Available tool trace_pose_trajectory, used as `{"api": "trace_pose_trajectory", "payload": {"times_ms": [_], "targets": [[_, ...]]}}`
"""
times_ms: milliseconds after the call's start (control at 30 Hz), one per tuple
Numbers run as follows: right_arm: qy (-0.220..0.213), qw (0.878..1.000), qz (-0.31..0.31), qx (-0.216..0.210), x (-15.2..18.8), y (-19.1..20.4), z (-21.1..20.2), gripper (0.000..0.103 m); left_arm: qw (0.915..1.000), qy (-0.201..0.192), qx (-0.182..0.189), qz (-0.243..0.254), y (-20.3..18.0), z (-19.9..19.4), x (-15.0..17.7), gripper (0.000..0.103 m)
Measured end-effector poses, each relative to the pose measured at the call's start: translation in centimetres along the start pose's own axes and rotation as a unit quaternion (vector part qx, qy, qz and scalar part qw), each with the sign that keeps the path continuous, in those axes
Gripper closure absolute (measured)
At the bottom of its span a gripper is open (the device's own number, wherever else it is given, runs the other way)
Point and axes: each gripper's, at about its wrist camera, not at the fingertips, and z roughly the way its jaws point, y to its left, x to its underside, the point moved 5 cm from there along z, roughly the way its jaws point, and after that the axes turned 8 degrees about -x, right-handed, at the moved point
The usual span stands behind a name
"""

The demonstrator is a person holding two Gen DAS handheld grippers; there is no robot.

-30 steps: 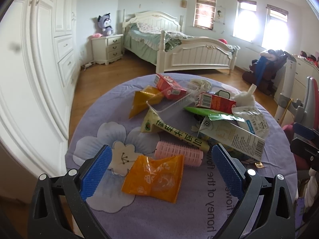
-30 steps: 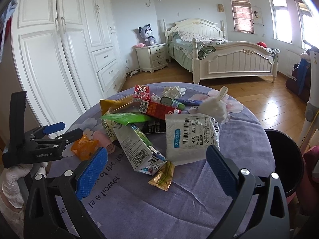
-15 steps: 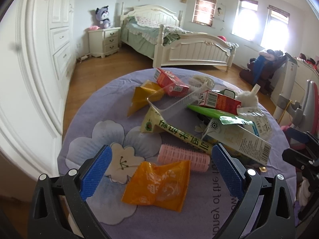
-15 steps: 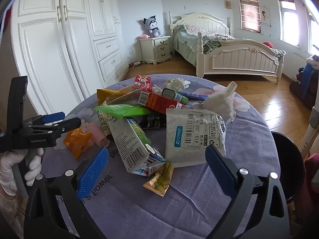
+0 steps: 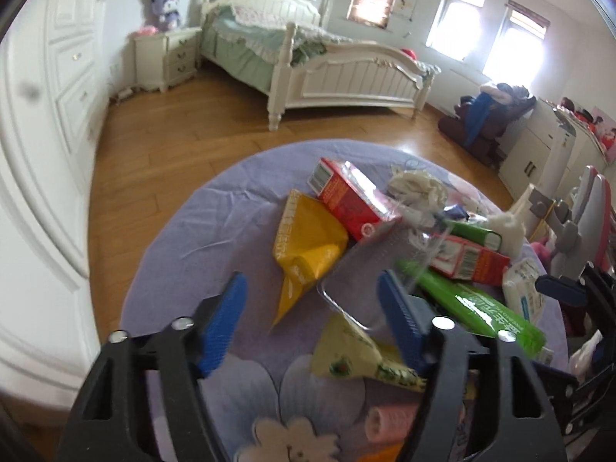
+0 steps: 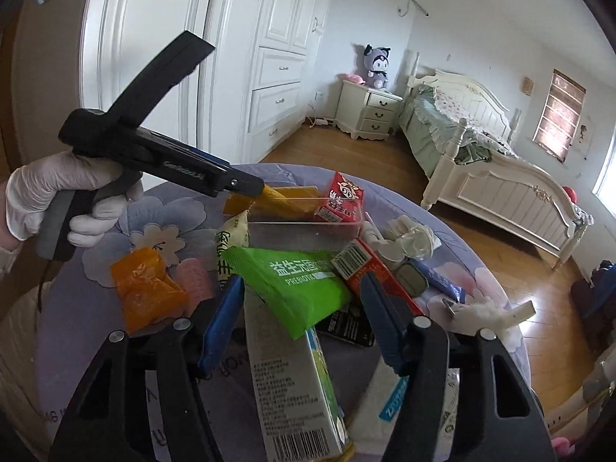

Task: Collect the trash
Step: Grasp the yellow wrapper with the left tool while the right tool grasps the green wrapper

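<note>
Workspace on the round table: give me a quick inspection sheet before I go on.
Surface: round table under a lilac flowered cloth.
Job's things: yellow pouch, red carton, clear plastic tray, green sachet, orange wrapper, all in one loose pile.
Clutter: pink hair roller, white tissue wad.
Grippers: left gripper has just been closing, jaws astride the yellow pouch's tip and the tray corner, no pad contact seen; right gripper has just been closing about the green sachet, not clearly pressing.
Cables: nothing seen.
Surroundings: bed, wardrobe, wooden floor.
</note>
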Motion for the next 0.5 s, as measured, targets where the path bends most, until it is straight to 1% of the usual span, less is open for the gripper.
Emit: {"api": "trace_pose_trajectory", "payload": {"times_ms": [33,67,100,133,200,233,300,400,500], "targets": [[0.009,1.0,-0.004,0.004,-0.2,-0.2,0.6,0.061,0.9999,0.009,0.007,-0.005,0.2,0.9,-0.1,0.051],[0.02,1.0,-0.006,0.01,-0.1,-0.4,1.1,0.068,0.9997,0.017,0.013,-0.008,0.3,1.5,-0.1,0.066],[0.024,1.0,0.0,0.007,-0.1,-0.6,1.3,0.071,0.9993,0.026,0.023,-0.013,0.5,2.1,0.0,0.078],[0.02,1.0,0.009,-0.002,-0.1,-0.9,1.2,0.078,0.9985,0.028,0.04,-0.023,0.6,2.5,0.0,0.078],[0.009,1.0,0.02,-0.007,-0.1,-1.1,0.6,0.08,0.9977,0.021,0.05,-0.039,1.1,2.6,0.0,0.081],[0.001,1.0,0.026,-0.014,0.0,-1.2,0.1,0.081,0.9976,0.016,0.049,-0.046,1.5,2.6,0.1,0.082],[-0.017,0.998,0.046,-0.034,-0.1,-1.4,-0.9,0.085,0.9972,0.003,0.046,-0.058,1.9,1.9,0.2,0.092],[-0.048,0.994,0.079,-0.055,-0.1,-1.9,-3.3,0.092,0.9962,-0.027,0.041,-0.072,2.4,-0.7,0.3,0.093],[-0.084,0.987,0.11,-0.081,0.1,-2.3,-6.1,0.092,0.9943,-0.06,0.05,-0.073,1.3,-4.5,0.3,0.093]]}}
